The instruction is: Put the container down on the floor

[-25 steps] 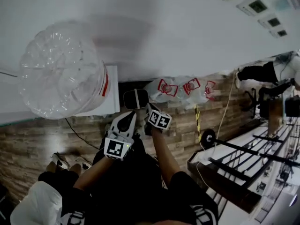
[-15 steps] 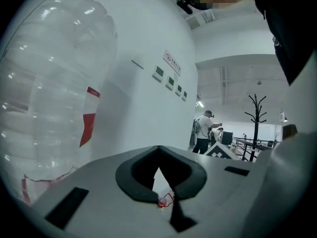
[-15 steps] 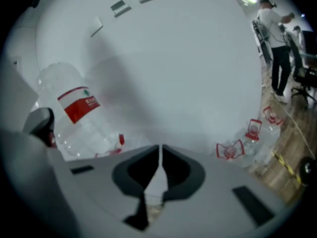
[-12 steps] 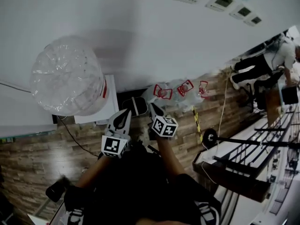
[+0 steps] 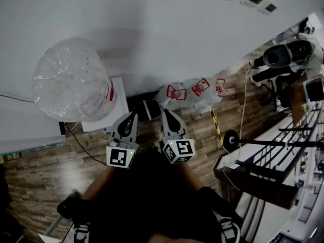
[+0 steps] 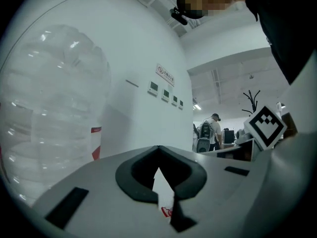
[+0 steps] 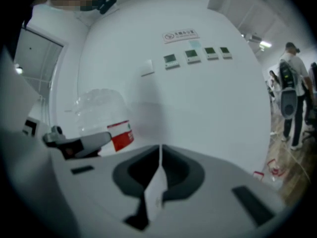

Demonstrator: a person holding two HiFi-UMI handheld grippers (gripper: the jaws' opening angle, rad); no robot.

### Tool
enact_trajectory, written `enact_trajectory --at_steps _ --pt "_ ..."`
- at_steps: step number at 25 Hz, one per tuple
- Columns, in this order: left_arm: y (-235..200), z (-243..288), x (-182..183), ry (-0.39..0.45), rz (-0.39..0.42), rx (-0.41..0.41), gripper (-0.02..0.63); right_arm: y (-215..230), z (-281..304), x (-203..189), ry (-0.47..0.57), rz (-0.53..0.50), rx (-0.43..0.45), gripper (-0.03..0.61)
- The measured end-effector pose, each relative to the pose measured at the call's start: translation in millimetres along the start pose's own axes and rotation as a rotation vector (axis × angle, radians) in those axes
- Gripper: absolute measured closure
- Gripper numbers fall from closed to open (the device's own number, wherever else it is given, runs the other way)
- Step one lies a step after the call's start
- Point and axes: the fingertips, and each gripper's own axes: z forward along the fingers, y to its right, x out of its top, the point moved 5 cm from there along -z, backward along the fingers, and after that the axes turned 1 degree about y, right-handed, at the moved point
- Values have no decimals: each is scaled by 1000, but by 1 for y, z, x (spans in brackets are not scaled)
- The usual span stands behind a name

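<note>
Wall (image 5: 177, 29) ahead, jug (image 5: 71, 80) left (container (image 5: 147, 110) on flr)

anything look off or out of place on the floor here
Nothing looks spilled or broken. The only untidy spot: a few clear containers with red markings sit bunched on the wood floor against the wall, and a thin cable trails across the boards beside them.

Left gripper (image 5: 132, 115), right gripper (image 5: 166, 113); jaws together

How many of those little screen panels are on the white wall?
4, in one row on the white wall below the sign: leftmost panel, second panel, third panel, rightmost panel. None seems hidden.
</note>
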Motion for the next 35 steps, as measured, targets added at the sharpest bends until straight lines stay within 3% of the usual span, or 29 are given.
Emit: enact_trajectory --at_steps 5,35 --pt "2 -2 -12 -37 -18 -9 588 -14 -19 -2 -6 28 16 538" --pt "14 -3 -22 -63 -40 -15 588 -7 -28 -13 -24 -1 5 546"
